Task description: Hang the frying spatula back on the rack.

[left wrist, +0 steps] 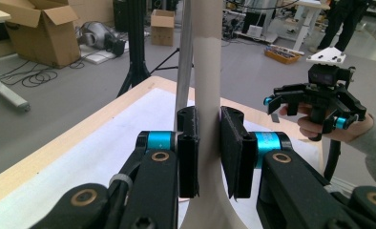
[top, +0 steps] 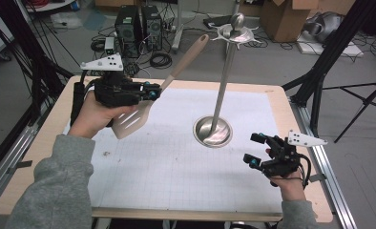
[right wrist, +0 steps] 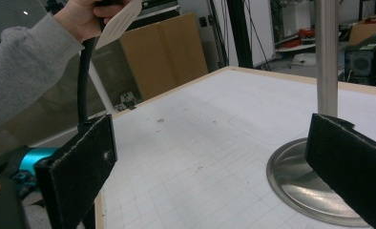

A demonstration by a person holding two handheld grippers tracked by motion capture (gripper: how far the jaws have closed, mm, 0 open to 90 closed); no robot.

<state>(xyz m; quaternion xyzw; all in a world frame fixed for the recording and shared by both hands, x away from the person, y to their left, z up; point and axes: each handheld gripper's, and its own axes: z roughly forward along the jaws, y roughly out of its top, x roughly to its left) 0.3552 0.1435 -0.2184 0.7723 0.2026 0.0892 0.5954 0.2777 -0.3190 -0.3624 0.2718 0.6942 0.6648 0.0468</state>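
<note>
Work in hand: hanging the beige spatula [top: 143, 107] on the steel utensil stand [top: 214, 130], by the look of it.
Left gripper [top: 150, 90]: pads pinching the spatula's neck from both sides, handle pointing up and away toward the stand's top.
Spatula: lifted off the white mat [top: 176, 157], left of the stand's pole, blade hanging below the jaws.
Right gripper [top: 254, 149]: jaws spread wide with nothing between them, low beside the stand's round base, on its right.
Stand: upright near the middle of the mat, hook ring [top: 234, 34] at the top.
Doing it well: keep the pinch firm, raise the handle end to hook height, line up its hanging hole with one prong, then lower gently.
Doubt: hole in the handle end too small to make out, probably there.
Spare hand: steady the base if the pole rocks.
</note>
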